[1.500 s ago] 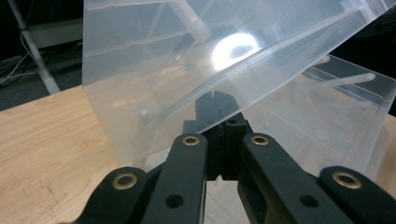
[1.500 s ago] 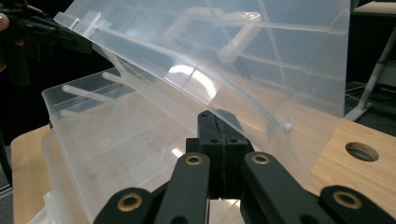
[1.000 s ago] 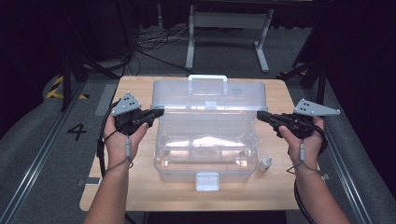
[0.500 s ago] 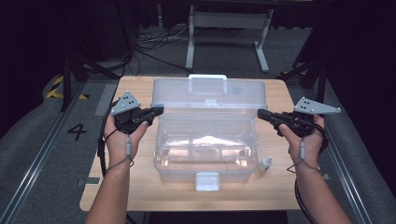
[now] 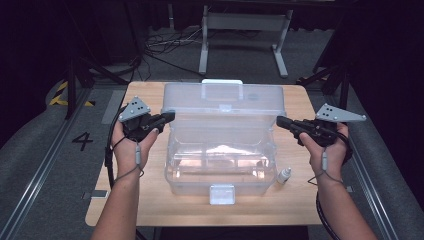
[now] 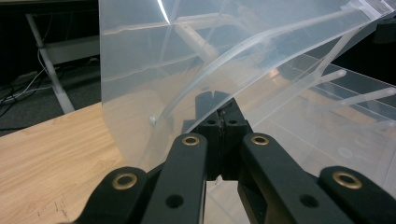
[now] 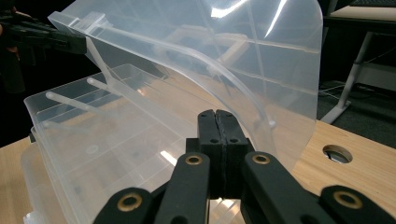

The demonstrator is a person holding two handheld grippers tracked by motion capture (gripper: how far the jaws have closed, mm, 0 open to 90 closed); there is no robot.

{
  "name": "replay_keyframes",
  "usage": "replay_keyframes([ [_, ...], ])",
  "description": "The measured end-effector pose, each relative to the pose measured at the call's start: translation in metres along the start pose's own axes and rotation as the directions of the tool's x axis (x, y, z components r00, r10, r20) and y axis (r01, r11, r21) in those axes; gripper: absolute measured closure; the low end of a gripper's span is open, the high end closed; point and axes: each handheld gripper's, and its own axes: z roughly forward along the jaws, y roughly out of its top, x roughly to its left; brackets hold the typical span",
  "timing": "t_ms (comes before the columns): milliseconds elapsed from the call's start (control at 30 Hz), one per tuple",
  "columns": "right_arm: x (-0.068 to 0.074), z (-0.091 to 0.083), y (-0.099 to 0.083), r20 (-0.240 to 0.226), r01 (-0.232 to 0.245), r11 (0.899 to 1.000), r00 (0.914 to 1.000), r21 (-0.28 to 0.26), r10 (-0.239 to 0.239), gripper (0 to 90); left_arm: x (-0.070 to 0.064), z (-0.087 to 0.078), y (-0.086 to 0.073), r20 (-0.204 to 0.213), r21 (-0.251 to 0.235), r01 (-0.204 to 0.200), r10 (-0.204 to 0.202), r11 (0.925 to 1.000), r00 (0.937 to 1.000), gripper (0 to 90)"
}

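Lid [image 5: 223, 102] of the clear plastic storage box [image 5: 220, 160] stands raised at the back, and it is in the same position as one second ago; both hands have stayed almost in place at the two sides of the box. The left gripper [image 5: 169, 116] has its jaws pressed together, with the tips against the left edge of the lid. The right gripper [image 5: 281, 121] also has its jaws closed, just beside the right edge of the lid. The box stands in the middle of the wooden table [image 5: 120, 200]. Inside it a transparent tray [image 7: 93, 140] is seen. A small white bottle [image 5: 284, 175] stands on the table just beside the right front corner of the box.
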Motion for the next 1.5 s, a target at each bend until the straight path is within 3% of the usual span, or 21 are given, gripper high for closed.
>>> replay_keyframes([
  [400, 0.004, -0.017, -0.004, 0.028, 0.008, 1.0, 0.9996, -0.013, -0.007, 87.2, -0.001, 0.0, 0.0, -0.006, 0.0, -0.005, 0.005, 1.0, 1.0, 90.0],
  [633, 0.003, -0.022, -0.006, 0.091, 0.007, 1.0, 0.9958, -0.017, -0.006, 71.9, -0.001, 0.0, 0.0, -0.006, 0.002, -0.003, 0.003, 1.0, 1.0, 90.0],
  [900, 0.004, -0.016, -0.004, 0.113, 0.007, 0.999, 0.9936, -0.041, -0.002, 59.2, -0.001, 0.0, 0.0, -0.003, 0.003, -0.003, 0.003, 1.0, 1.0, 90.0],
  [1000, 0.003, -0.01, -0.003, 0.14, 0.018, 0.999, 0.9901, -0.05, -0.011, 55.2, -0.001, 0.0, 0.0, -0.002, 0.005, -0.003, 0.003, 1.0, 1.0, 90.0],
  [1500, 0.001, 0.019, 0.004, 0.237, 0.038, 0.998, 0.9712, -0.05, -0.025, 52.0, -0.001, -0.001, 0.0, 0.003, 0.008, -0.006, 0.006, 1.0, 1.0, 89.9],
])
